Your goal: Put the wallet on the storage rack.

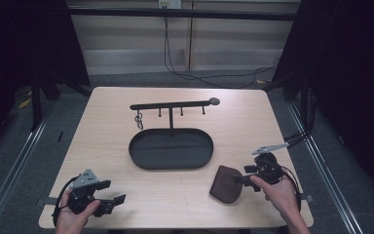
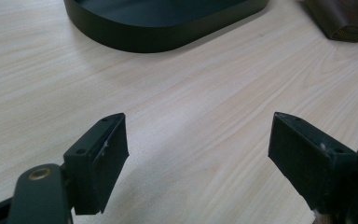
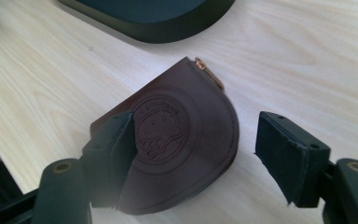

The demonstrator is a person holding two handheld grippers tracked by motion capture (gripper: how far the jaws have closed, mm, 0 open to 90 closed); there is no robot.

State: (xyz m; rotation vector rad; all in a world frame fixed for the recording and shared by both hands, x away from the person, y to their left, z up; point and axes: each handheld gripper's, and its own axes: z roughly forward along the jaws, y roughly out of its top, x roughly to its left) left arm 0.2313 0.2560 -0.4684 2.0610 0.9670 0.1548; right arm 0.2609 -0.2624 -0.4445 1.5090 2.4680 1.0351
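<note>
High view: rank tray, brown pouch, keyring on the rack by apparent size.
1. Black oval tray, largest.
2. Brown pouch, under the right gripper.
3. Keyring on the hook rack, smallest.

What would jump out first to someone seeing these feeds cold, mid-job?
Most striking is the brown leather pouch on the table near its front right edge: the right gripper is at it with jaws apart, one over the flap, the other clear of its curved edge. Behind it, mid-table, sits a black oval tray with a hook rack above, a key ring hanging from its left end. The left gripper hangs open over bare wood at front left.
</note>
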